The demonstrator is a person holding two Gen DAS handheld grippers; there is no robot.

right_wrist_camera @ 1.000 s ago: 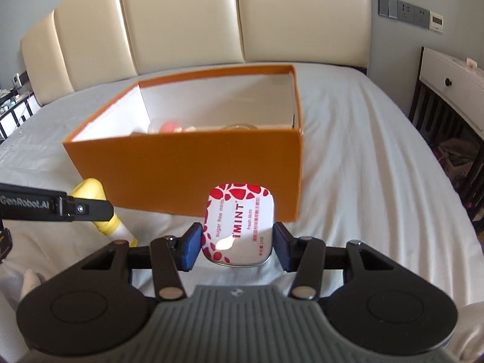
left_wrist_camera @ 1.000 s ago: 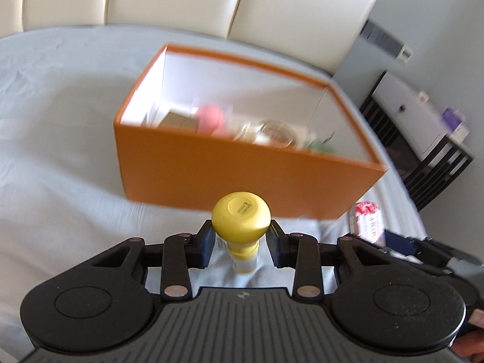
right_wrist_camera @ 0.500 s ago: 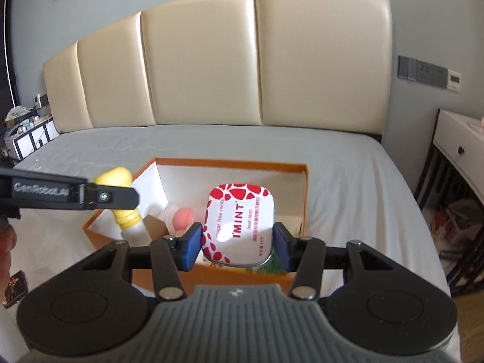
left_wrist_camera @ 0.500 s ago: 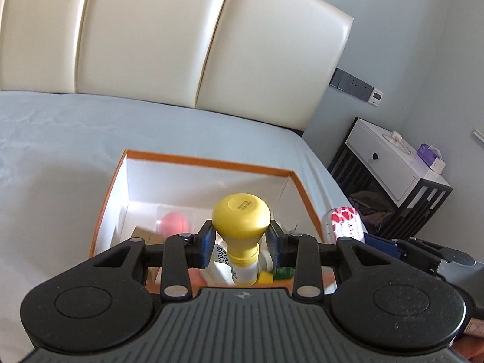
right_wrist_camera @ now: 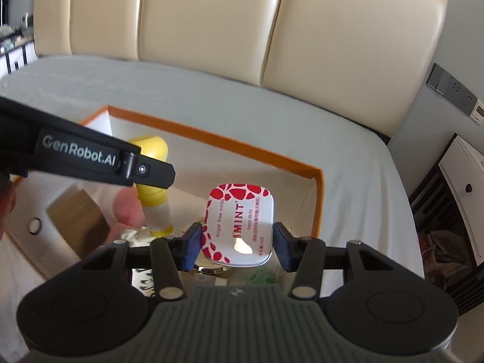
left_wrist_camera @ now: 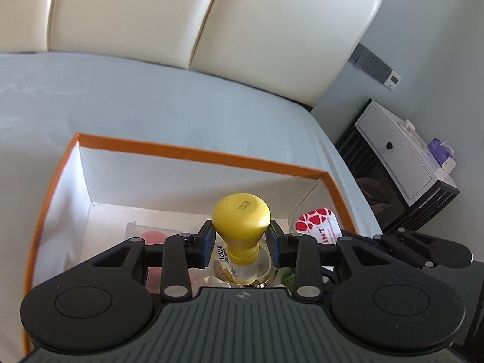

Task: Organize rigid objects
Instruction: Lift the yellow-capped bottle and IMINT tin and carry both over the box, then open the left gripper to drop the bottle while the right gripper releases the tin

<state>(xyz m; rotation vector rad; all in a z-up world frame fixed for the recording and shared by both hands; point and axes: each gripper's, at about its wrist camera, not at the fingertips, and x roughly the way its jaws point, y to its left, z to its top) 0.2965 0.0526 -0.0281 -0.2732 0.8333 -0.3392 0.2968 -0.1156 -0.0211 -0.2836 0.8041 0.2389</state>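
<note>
Yellow-capped bottle held upright by left tool, blue pads pressing on the neck just under the wide cap, clear body hanging below the pads. Sits over the inside of orange box, above the clutter on the box floor. Seen also from the right wrist view, with the left tool's black finger marked "GenRobot.AI" crossing in front of the cap.

Mint tin, white with red spots, clamped by right tool, one blue pad on each long edge, lid face turned toward the camera. Hangs over the right part of the same box, near the right wall. From the left wrist view, visible just to the right of the bottle, close to the box corner, apart from the bottle.

Inside the box: pink round thing, brown cardboard piece, something green under the tin, too blurred to name. Box resting on grey-sheeted bed in front of cream headboard. White nightstand beside the bed on the right.
</note>
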